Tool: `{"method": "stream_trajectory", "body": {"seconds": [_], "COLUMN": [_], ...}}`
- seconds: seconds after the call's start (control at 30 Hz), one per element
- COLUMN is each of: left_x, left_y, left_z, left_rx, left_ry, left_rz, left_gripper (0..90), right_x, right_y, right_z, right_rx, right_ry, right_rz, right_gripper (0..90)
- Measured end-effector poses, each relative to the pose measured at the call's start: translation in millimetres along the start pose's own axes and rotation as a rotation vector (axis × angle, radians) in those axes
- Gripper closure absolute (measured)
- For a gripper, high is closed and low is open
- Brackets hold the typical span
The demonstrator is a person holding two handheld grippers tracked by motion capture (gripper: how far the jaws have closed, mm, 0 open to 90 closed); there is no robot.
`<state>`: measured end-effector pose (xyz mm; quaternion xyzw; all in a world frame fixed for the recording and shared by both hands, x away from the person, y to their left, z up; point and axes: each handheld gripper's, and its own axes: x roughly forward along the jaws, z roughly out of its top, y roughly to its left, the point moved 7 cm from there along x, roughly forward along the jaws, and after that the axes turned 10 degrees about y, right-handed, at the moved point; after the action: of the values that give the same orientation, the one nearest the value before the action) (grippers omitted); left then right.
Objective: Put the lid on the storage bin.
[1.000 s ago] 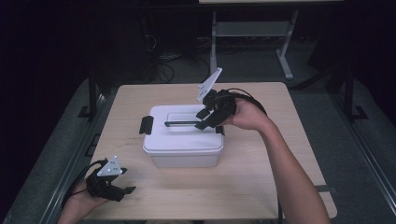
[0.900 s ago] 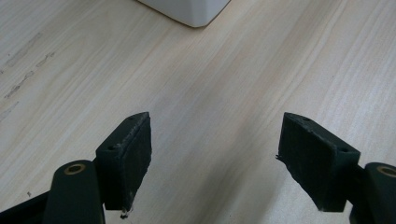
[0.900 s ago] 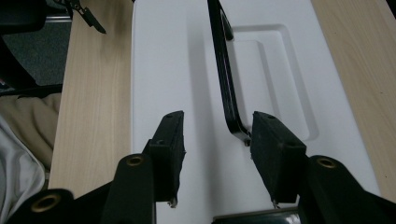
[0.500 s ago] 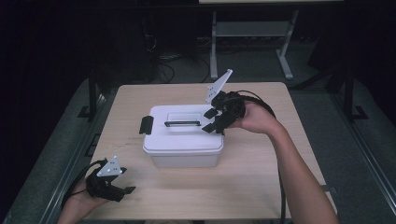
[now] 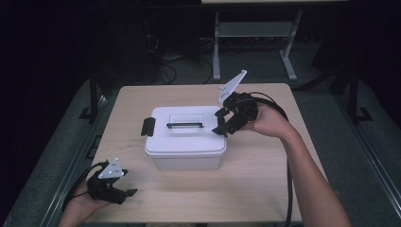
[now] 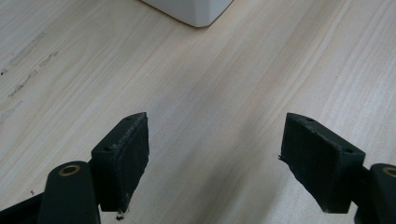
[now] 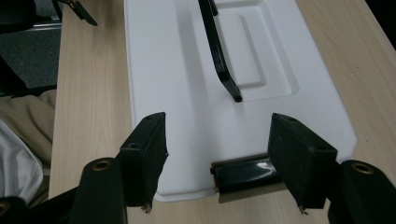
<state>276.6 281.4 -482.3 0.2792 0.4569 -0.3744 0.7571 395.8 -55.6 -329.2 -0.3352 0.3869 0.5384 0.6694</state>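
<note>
At the centre of the light wooden table (image 5: 265,189) sits a white plastic storage box (image 5: 185,142), lid (image 7: 187,93) on, its black carry handle (image 5: 184,125) lying flat in the recess on top. Your right gripper (image 5: 221,122) hovers at the box's 3 o'clock end, where the black latch (image 7: 245,173) on that side sits between its jaws; those jaws have just been opening and now stand spread, their pads apart from the latch on one side and just beside it on the other, so nothing is pinched. In the right gripper view the latch lies at 6 o'clock of the lid, with the handle running up toward 12 o'clock. A second black latch (image 5: 148,126) shows at the box's 9 o'clock end in the high view. Your right hand (image 5: 267,120) grips the tool from the 3 o'clock side, its cable (image 5: 288,179) trailing back along your forearm toward 6 o'clock. Your left gripper (image 5: 126,195) rests low near the table's 7 o'clock corner, well apart from the box, its grey three-cornered plate (image 5: 112,169) facing up. Its jaws have also just been opening and stand wide, with only bare tabletop between them in the left gripper view; a corner of the white box (image 6: 196,9) shows at 12 o'clock there. Dark marks streak the wood (image 6: 28,70) at 10 o'clock.
</note>
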Motion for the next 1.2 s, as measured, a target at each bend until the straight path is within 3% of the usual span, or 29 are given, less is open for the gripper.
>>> {"method": "stream_trajectory", "body": {"seconds": [0.37,0.73,1.2], "left_x": [1.0,1.2,1.5], "left_y": [1.4,3.0,3.0], "left_z": [-1.9,-3.4,-3.8], "left_rx": [-0.009,-0.016,-0.019], "left_ry": [0.002,0.004,0.002], "left_rz": [0.002,0.009,0.011], "left_gripper": [22.5,22.3,22.1], "right_x": [-4.6,-4.0,-7.5], "right_y": [0.7,1.0,3.4], "right_z": [-8.1,-29.0,-49.2], "right_rx": [0.019,0.038,0.069], "right_ry": [0.003,0.026,0.015], "right_rz": [-0.002,-0.006,-0.012], "right_gripper": [35.9,35.1,35.0]}}
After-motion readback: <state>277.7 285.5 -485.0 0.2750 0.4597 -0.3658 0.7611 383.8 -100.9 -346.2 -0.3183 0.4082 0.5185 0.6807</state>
